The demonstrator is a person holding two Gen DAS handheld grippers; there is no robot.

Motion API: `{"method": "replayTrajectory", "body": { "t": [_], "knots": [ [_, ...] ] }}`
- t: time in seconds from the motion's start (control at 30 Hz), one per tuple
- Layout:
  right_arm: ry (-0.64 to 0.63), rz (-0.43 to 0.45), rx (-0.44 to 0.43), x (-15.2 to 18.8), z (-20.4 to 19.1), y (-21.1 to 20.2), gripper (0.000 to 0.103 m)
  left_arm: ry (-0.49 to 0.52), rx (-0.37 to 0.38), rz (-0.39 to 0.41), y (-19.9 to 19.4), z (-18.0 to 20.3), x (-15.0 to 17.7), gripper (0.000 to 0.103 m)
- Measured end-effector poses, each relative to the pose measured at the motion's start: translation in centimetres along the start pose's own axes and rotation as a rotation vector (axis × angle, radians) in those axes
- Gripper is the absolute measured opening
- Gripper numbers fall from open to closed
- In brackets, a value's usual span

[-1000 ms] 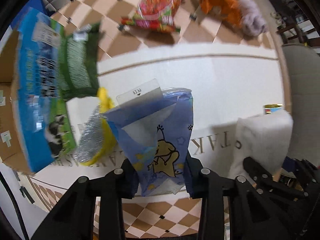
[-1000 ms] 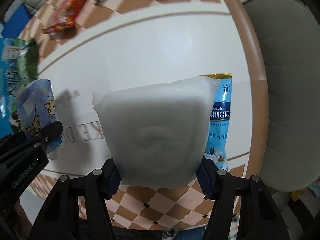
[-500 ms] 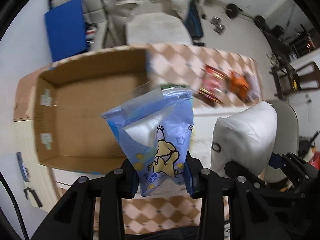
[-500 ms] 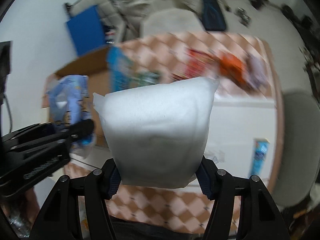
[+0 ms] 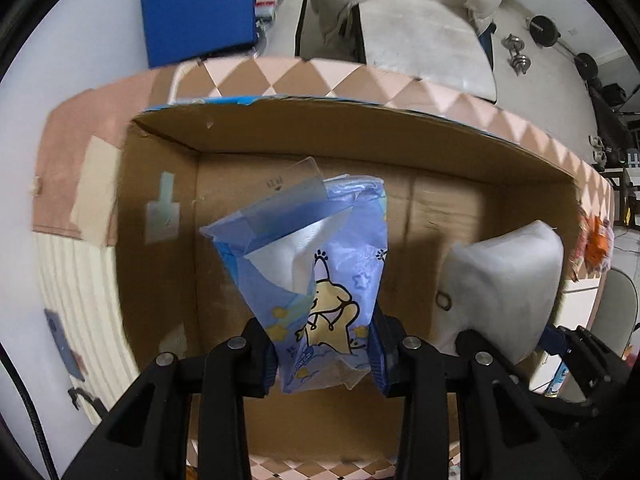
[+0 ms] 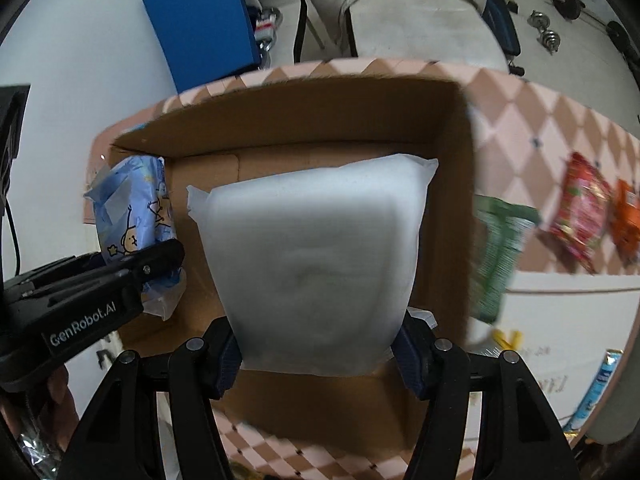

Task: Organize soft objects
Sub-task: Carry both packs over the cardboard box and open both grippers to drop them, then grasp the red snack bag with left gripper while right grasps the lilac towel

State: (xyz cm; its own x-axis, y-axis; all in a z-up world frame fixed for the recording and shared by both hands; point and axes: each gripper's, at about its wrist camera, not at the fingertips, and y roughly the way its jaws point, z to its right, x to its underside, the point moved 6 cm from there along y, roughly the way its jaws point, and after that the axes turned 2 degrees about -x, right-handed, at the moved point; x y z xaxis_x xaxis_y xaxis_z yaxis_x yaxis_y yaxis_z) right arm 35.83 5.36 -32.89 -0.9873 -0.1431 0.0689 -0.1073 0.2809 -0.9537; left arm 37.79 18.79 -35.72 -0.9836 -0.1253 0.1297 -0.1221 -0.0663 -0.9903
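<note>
My left gripper (image 5: 325, 350) is shut on a blue tissue pack (image 5: 316, 264) with a yellow cartoon figure, held above an open cardboard box (image 5: 360, 144). My right gripper (image 6: 318, 354) is shut on a white soft pack (image 6: 312, 256), also held over the box (image 6: 320, 120). In the left wrist view the white pack (image 5: 504, 280) hangs at the right of the box. In the right wrist view the blue pack (image 6: 132, 216) and the left gripper (image 6: 132, 276) are at the left. The box floor in view holds nothing.
The box stands on a pink checkered table (image 6: 540, 120). To its right lie a green bag (image 6: 496, 248), a red snack bag (image 6: 580, 208) and an orange bag (image 6: 628, 220). A blue panel (image 5: 196, 8) and a pale chair (image 5: 420, 36) stand behind the table.
Both grippers swung left from the white table area to over the cardboard box, each keeping its pack. The snack bags now lie off to the right.
</note>
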Motion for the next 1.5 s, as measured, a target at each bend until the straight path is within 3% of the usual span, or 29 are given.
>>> {"method": "replayTrajectory", "body": {
  "t": [0.13, 0.4, 0.5, 0.57, 0.67, 0.73, 0.8, 0.97, 1.17, 1.33, 1.5],
  "knots": [
    [-0.002, -0.037, 0.037, -1.6, -1.4, 3.3, 0.066, 0.026, -0.003, -0.024, 2.1, -0.5, -1.7, 0.035],
    [-0.011, -0.049, 0.081, -3.4, -2.5, 4.5, 0.067, 0.066, 0.031, -0.063, 3.8, 0.2, -3.1, 0.041],
    [-0.024, -0.075, 0.093, -3.6, -2.7, 4.9, 0.071, 0.081, 0.046, -0.06, 3.4, 0.5, -3.3, 0.059],
    [-0.042, -0.076, 0.107, -3.6, -2.8, 4.9, 0.08, 0.092, 0.036, -0.047, 2.9, 0.7, -3.3, 0.081],
    [-0.067, -0.063, 0.125, -3.6, -2.8, 4.5, 0.095, 0.096, 0.039, -0.021, 2.0, 0.8, -3.0, 0.092],
    [-0.072, -0.051, 0.128, -3.2, -2.9, 3.7, 0.096, 0.089, 0.034, 0.003, 1.2, 0.8, -2.6, 0.092],
    [-0.07, -0.037, 0.136, -2.8, -2.8, 2.8, 0.103, 0.083, 0.024, 0.034, 0.3, 0.7, -1.9, 0.092],
    [-0.064, 0.011, 0.14, -2.1, -2.6, 1.0, 0.103, 0.08, 0.003, 0.117, -2.3, 0.6, 0.5, 0.093],
    [-0.062, 0.098, 0.103, 1.5, -1.7, -3.0, 0.103, 0.07, -0.014, 0.245, -7.3, 2.6, 3.3, 0.093],
    [-0.014, 0.168, 0.076, 3.6, 2.7, -7.1, 0.103, 0.123, -0.006, 0.363, -12.1, 8.5, 4.8, 0.093],
    [0.089, 0.219, 0.1, 6.1, 12.1, -12.2, 0.103, 0.267, -0.028, 0.357, -12.2, 17.6, 5.0, 0.093]
  ]
}}
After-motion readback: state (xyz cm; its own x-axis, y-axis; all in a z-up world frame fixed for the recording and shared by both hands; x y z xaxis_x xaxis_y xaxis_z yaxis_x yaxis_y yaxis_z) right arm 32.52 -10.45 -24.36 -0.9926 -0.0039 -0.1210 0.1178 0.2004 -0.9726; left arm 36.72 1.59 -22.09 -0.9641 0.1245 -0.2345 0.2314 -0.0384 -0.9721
